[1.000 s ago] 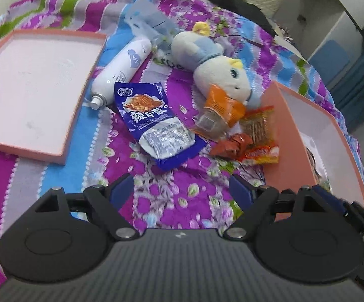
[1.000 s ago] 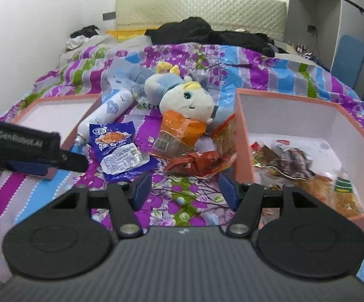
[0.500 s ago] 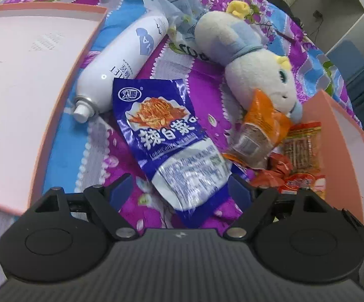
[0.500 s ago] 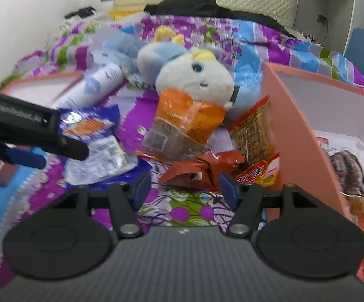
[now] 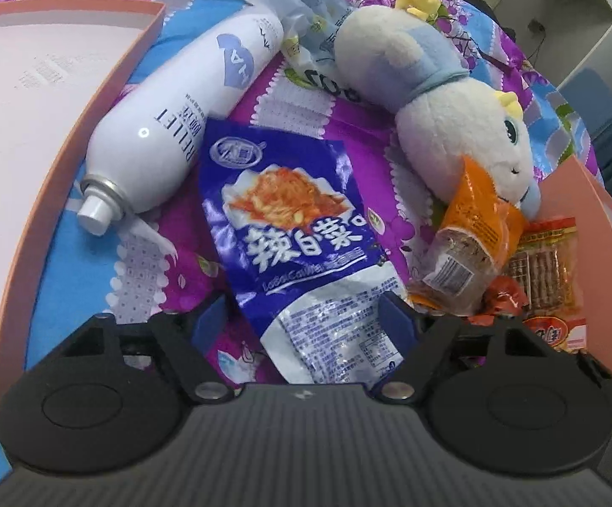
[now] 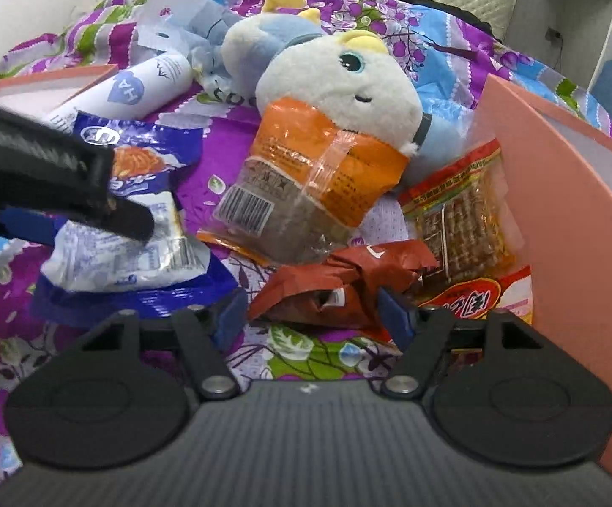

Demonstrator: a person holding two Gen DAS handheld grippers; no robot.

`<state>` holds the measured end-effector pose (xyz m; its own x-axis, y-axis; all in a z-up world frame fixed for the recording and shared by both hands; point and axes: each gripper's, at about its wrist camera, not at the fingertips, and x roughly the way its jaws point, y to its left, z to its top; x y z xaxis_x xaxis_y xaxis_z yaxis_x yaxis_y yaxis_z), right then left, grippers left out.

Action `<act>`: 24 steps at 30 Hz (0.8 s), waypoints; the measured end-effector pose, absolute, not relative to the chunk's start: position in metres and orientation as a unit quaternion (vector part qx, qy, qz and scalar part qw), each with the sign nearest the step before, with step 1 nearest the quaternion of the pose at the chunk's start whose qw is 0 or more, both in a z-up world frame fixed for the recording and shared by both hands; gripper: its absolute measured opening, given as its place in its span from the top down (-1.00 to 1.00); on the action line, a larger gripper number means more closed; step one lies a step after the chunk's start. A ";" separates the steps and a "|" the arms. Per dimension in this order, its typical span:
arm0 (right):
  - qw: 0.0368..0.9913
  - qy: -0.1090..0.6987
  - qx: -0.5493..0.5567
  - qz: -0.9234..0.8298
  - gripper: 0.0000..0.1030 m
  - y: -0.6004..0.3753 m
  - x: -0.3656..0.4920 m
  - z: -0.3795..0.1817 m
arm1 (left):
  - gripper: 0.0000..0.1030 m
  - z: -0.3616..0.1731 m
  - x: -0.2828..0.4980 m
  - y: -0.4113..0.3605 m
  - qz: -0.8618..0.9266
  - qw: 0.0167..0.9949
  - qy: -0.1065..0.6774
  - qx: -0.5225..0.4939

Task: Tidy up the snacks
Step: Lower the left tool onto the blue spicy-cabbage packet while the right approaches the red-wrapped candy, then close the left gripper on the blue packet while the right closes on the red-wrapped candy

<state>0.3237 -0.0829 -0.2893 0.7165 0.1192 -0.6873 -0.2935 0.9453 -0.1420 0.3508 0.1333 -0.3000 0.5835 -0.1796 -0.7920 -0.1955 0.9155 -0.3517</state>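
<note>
A blue snack packet (image 5: 301, 249) lies flat on the bedspread; my left gripper (image 5: 304, 323) is open with its fingers on either side of the packet's near end. It also shows in the right wrist view (image 6: 137, 228), with the left gripper (image 6: 73, 198) over it. My right gripper (image 6: 312, 314) is open around the near end of a crumpled red-brown wrapper (image 6: 340, 283). An orange packet (image 6: 310, 181) leans on a plush toy (image 6: 335, 88). A yellow-red cracker packet (image 6: 462, 228) rests against the pink box wall (image 6: 559, 194).
A white spray can (image 5: 179, 114) lies beside a shallow pink lid (image 5: 31, 126) at left. A clear plastic bag (image 5: 301, 12) lies behind the plush toy. The floral bedspread (image 5: 90, 279) lies under everything.
Both grippers moved forward and down. The left one now straddles the blue packet, the right one the red-brown wrapper. Both stayed open.
</note>
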 end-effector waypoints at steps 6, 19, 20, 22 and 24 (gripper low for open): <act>0.916 0.364 -0.121 0.115 0.04 -0.085 0.324 -0.287 | -0.09 -0.299 0.349 0.116 0.002 0.873 0.458 -0.169; 0.919 0.352 -0.109 0.138 0.08 -0.094 0.298 -0.263 | 0.60 -0.271 0.326 0.106 -0.005 0.871 0.458 -0.177; 0.919 0.352 -0.107 0.140 0.08 -0.096 0.294 -0.261 | 0.60 -0.268 0.321 0.105 -0.005 0.872 0.457 -0.177; 0.919 0.351 -0.103 0.145 0.09 -0.098 0.286 -0.256 | 0.61 -0.261 0.311 0.103 -0.004 0.872 0.456 -0.177; 0.919 0.350 -0.103 0.150 0.09 -0.101 0.276 -0.251 | 0.61 -0.256 0.300 0.102 -0.004 0.871 0.457 -0.180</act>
